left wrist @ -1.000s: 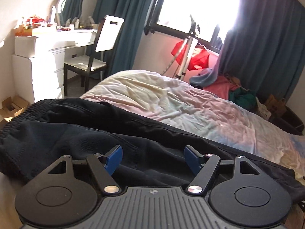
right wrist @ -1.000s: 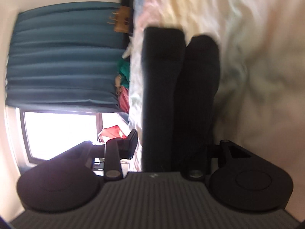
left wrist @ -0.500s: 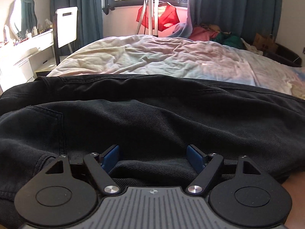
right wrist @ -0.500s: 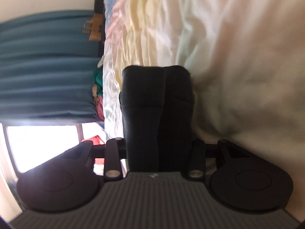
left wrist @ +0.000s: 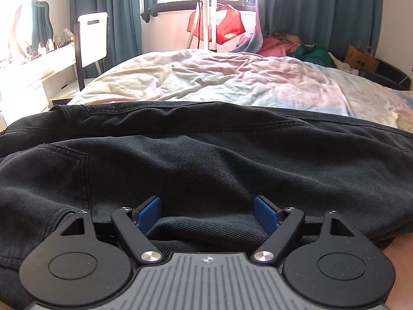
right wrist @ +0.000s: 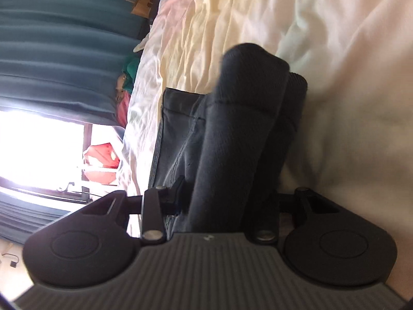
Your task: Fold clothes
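Observation:
Black jeans (left wrist: 206, 160) lie across the near edge of the bed. In the left wrist view my left gripper (left wrist: 207, 210) is open, its blue pads (left wrist: 147, 213) straddling a raised fold of the denim at the near edge. In the right wrist view, which is rolled sideways, my right gripper (right wrist: 227, 201) holds a thick bundle of the jeans' legs (right wrist: 245, 118) between its fingers. The bundle is lifted and doubled over toward the flat part of the jeans (right wrist: 178, 118).
The bed (left wrist: 219, 82) has a rumpled pastel cover. A chair (left wrist: 91, 41) and white dresser (left wrist: 31, 69) stand at the left. A clothes pile (left wrist: 291, 46) and garment steamer (left wrist: 206, 13) are by the window. A paper bag (left wrist: 361, 56) is at the right.
My left gripper has moved down and closer to the jeans, its pads now around a fold. My right gripper has carried the legs' end back over the jeans, shortening the visible length.

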Available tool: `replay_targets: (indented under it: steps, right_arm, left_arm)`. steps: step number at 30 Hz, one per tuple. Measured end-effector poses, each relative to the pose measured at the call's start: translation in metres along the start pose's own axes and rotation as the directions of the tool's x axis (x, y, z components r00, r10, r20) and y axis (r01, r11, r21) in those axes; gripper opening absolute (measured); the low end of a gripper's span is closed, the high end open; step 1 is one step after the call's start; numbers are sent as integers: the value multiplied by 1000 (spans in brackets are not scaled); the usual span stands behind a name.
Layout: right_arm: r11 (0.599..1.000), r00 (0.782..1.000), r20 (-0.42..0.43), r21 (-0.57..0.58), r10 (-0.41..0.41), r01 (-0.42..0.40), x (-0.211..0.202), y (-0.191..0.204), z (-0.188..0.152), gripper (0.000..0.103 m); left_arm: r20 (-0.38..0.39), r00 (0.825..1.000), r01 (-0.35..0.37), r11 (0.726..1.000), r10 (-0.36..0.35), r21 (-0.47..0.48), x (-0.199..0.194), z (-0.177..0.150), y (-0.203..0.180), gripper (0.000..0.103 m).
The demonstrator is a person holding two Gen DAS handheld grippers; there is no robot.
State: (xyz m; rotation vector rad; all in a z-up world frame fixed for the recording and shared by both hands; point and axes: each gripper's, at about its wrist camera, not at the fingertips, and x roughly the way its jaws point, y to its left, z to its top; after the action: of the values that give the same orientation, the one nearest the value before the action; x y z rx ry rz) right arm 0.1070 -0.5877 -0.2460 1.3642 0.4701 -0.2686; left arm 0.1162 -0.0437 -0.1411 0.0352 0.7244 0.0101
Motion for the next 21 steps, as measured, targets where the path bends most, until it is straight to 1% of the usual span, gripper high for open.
replay_targets:
  steps: [1,2,4,5,8,9,12,13,14,15,16,17,18,21]
  right_arm:
    - [1000,1000,-2,-9,-3,3,-1,1,0,41]
    - [1000,1000,-2,-21,1,-1,-3,4,-1,44]
    - [997,999,-11,-52,49,-50,-4,10,-3,45]
    - [993,996,-10,-74,92,-93,-7,15,-4,45]
    - [976,982,4,-116,188,-186,-9,28,-9,46]
    - [975,981,1,-112,192,-191,-8,28,-9,45]
    - [989,993,-23,-88,118,-120,10,32,-6,45]
    - [993,995,-44,-82,84,-88,14,27,-6,44]
    - [995,997,-61,-82,52,-56,18,23,-6,36]
    - [994,998,-60,-100,28,-34,19,22,-7,25]
    - [992,998,-53,-127,16,-23,19,23,-8,24]
    - [988,999,-44,-151,3,-10,18,25,-9,21]
    - [986,1000,-28,-168,-13,8,16,29,-11,16]
    - [979,998,35,-194,-51,56,11,38,-18,12]
  left_arm:
    - [1,1000,-1,1000,1,0,0,0,0,82]
    - [1,1000,-1,1000,1,0,0,0,0,82]
    - [2,1000,-3,1000,3,1,-1,-1,0,82]
    - [3,1000,-4,1000,4,2,-1,-1,-1,82]
    - [4,1000,-7,1000,7,4,-1,-1,-1,82]
    - [4,1000,-8,1000,8,5,-1,-1,-1,82]
    - [6,1000,-15,1000,15,11,-1,-1,-3,83]
    - [7,1000,-18,1000,17,12,-1,0,-3,83]
    - [7,1000,-20,1000,20,12,-2,0,-4,83]
    - [8,1000,-21,1000,21,11,-2,1,-4,83]
    - [9,1000,-22,1000,21,9,-3,1,-4,83]
    - [7,1000,-21,1000,21,8,-4,2,-4,83]
    - [5,1000,-20,1000,20,8,-4,2,-3,83]
    - [-9,1000,-13,1000,13,18,-3,4,-3,83]
